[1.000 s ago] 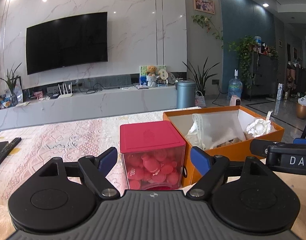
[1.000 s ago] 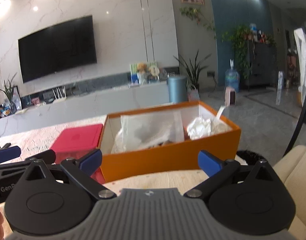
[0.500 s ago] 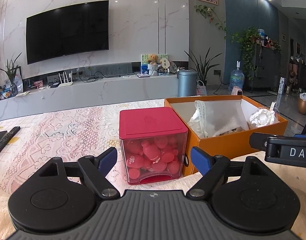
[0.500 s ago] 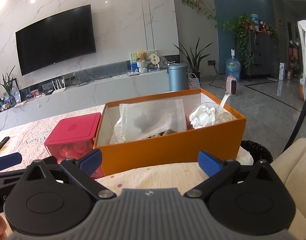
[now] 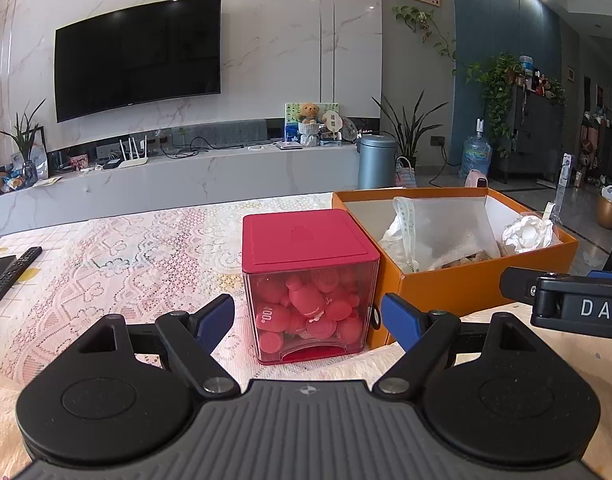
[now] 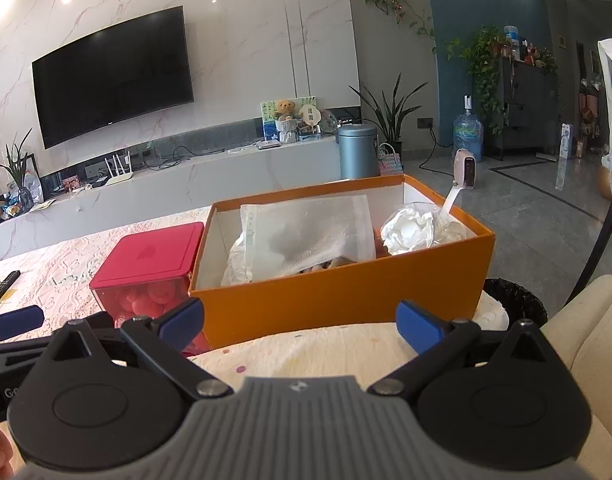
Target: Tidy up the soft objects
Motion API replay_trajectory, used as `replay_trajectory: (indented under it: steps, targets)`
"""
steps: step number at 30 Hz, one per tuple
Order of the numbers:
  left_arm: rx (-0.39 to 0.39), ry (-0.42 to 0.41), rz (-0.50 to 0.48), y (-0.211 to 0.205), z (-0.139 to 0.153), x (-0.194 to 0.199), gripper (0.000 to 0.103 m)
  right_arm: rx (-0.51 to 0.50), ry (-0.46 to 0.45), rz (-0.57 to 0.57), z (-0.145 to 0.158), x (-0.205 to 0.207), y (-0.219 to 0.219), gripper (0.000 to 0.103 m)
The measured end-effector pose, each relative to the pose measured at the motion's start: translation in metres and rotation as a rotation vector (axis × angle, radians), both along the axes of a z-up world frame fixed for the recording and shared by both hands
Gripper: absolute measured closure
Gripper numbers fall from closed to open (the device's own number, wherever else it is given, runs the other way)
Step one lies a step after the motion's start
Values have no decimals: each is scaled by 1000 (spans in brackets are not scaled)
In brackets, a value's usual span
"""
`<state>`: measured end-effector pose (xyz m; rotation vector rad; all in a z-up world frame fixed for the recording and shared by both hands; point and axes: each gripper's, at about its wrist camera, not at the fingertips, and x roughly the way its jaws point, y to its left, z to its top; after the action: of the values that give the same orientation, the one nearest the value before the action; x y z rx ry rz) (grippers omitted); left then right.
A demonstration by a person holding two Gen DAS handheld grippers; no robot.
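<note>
- Blue-padded fingers of the left gripper point(image 5: 308, 320) stand wide apart at 6 o'clock in the left wrist view, holding nothing, just short of a clear cube with a red lid point(image 5: 309, 285).
- That cube sits on a pink lace tablecloth point(image 5: 118, 252) and is packed with soft red pieces, one marked "400".
- Touching or nearly touching the cube, at 3 o'clock from it, stands an open orange box point(image 5: 466, 284).
- In the right wrist view the right gripper point(image 6: 300, 322) is likewise spread open and empty, low at 6 o'clock, facing the long orange wall of the box.
- Inside the box lies a translucent white pouch point(image 6: 310, 232) over pale crumpled fabric; something brownish shows beneath it, too hidden to identify.
- Toward 2 o'clock within the box rests a crumpled white wad point(image 6: 414, 230).
- Off the table's left edge, at 9 o'clock in the left wrist view, lies a black remote control point(image 5: 14, 272).
- Beyond the table runs a long marble console point(image 5: 186, 184) carrying a small teddy bear point(image 5: 308, 114).
- Farthest back, a large dark television point(image 5: 138, 56) hangs on the marble wall at 11 o'clock.
</note>
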<state>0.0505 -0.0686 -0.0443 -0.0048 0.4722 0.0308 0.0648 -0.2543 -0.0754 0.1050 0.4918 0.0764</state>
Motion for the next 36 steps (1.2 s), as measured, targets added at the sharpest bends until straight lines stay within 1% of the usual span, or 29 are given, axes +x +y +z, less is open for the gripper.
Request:
replay_trajectory:
  steps: [36]
  targets:
    - [-2, -6, 4, 3, 4, 0, 6, -7, 9, 10, -2, 3, -1, 3]
